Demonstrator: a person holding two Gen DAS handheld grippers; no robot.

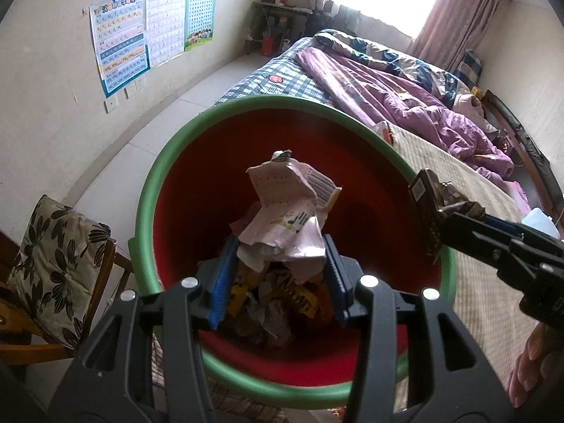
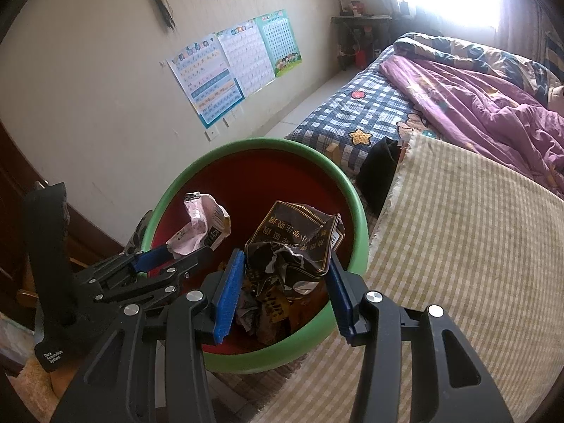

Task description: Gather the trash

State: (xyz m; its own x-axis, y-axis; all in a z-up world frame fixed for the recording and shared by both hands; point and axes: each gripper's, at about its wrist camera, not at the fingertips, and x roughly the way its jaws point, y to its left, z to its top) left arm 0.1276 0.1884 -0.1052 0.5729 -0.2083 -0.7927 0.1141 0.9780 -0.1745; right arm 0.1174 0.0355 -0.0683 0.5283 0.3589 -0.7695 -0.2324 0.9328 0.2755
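Crumpled pink paper wrapper (image 1: 285,218) clamped in left claw (image 1: 278,264), creased dark, seemingly foil pack (image 2: 292,246) in right claw (image 2: 285,275).

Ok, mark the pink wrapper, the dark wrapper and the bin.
pink wrapper (image 1: 282,208), left wrist view, crumpled middle.
dark wrapper (image 2: 292,243), right wrist view, printed face.
bin (image 2: 352,194), right wrist view, green rim.

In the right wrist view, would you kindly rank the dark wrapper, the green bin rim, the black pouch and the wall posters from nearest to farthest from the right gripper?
1. Dark wrapper, clamped in the right gripper.
2. Green bin rim, just behind.
3. Black pouch, on the bed's edge, right.
4. Wall posters, far left wall.
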